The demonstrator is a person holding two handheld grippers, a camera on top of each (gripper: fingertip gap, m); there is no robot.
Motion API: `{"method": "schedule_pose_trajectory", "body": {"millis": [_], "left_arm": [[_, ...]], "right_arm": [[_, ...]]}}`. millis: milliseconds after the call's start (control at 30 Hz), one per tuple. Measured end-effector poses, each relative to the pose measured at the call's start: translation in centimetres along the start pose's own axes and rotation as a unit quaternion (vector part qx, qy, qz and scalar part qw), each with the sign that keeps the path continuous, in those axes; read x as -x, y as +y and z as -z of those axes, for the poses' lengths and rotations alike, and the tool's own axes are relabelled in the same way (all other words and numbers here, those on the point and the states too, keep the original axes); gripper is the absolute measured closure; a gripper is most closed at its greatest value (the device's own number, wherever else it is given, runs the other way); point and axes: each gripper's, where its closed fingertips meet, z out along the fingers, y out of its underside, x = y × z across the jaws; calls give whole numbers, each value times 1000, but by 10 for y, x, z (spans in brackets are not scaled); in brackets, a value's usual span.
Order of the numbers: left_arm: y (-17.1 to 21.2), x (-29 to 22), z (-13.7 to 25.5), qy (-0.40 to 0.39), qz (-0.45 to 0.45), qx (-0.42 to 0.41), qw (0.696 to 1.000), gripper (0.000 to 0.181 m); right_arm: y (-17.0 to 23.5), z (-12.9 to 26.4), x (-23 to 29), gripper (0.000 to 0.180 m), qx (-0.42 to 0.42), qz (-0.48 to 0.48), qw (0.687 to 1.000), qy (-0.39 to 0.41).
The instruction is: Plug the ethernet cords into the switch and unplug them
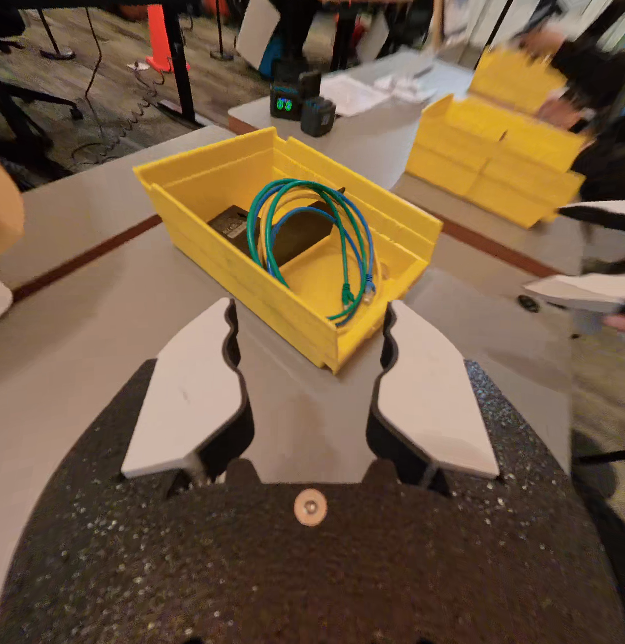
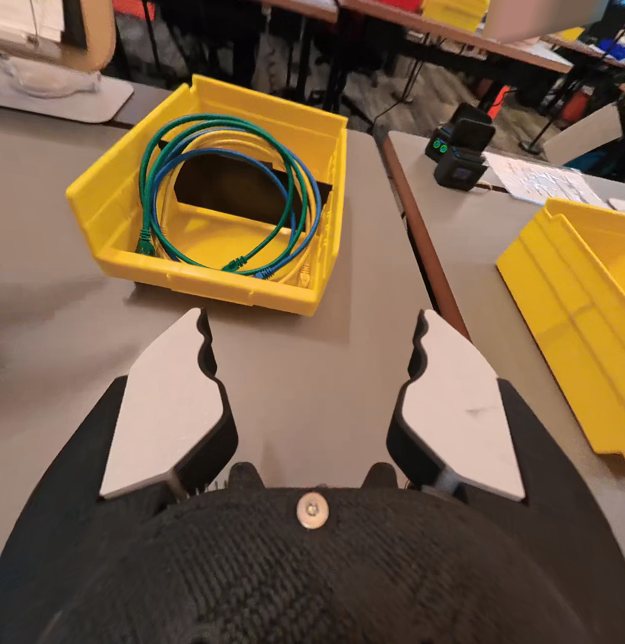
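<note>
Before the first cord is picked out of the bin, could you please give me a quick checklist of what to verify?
1. Left gripper open and empty: ok.
2. Right gripper open and empty: ok.
3. Ethernet cords reachable, coiled loose in the yellow bin: ok.
4. Connector ends exposed near the bin's front wall, such as the green plug: ok.
5. Black switch free to reach: not ok, the coil lies over it.
6. Switch ports facing the grippers: cannot tell.
</note>
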Motion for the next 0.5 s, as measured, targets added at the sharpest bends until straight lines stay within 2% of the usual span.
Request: {"method": "schedule_pose_trajectory", "body": {"millis": [100, 233, 400, 500], "left_arm": [[-13, 0, -44, -15, -24, 50, 998, 101], [0, 22, -88, -67, -14, 157, 985, 101], [23, 46, -110, -120, 50, 246, 961, 102], [43, 52, -117, -139, 52, 298, 943, 101]], "right_arm": [[11, 1, -13, 64, 11, -7, 1000, 27], [23, -1, -34, 61, 25, -16, 997, 65], [41, -8, -40, 65, 67, 12, 996, 57], [42, -9, -41, 67, 67, 3, 996, 53]]}}
